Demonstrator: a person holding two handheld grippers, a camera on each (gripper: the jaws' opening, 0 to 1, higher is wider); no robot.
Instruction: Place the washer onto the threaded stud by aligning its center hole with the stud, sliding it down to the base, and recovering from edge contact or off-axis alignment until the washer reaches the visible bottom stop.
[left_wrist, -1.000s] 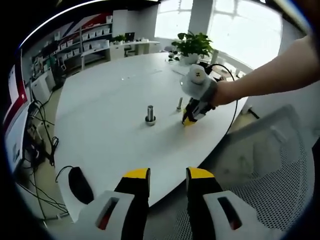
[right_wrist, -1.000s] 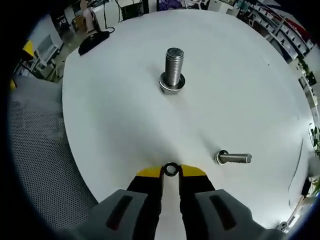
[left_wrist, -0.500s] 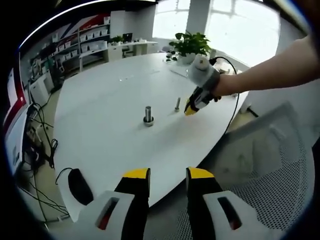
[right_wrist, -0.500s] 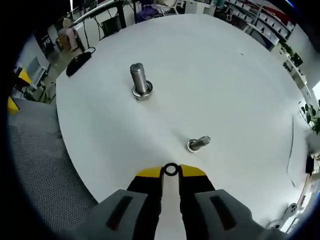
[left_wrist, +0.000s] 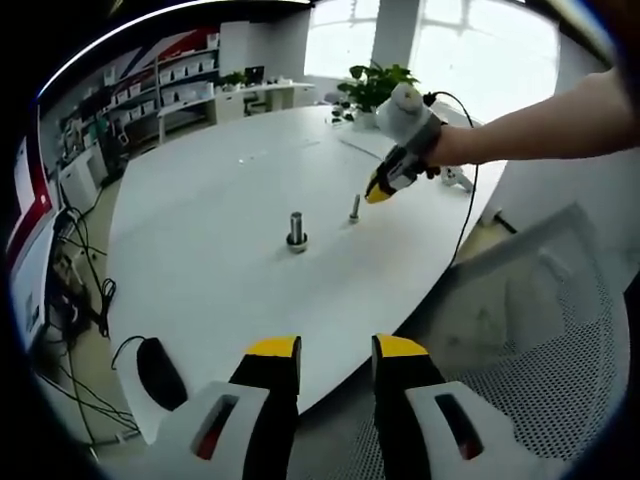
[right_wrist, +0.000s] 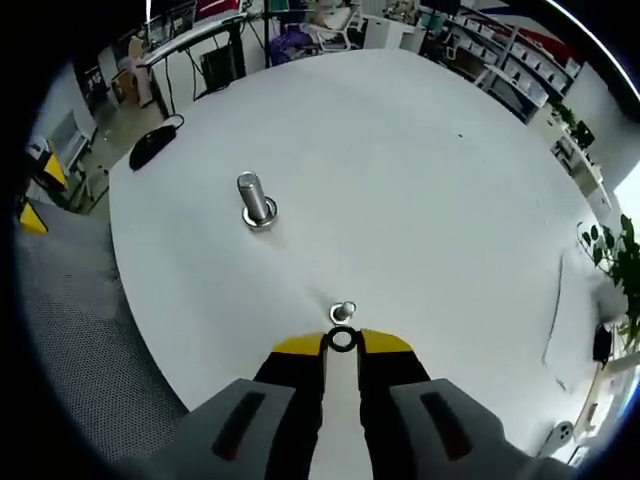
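Two yellow tips of the right gripper pinch the washer above the threaded stud near the table edge; left gripper spread.

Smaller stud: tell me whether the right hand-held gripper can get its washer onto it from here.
Probably yes: the right hand-held gripper holds the washer above the smaller stud, with nothing between them.
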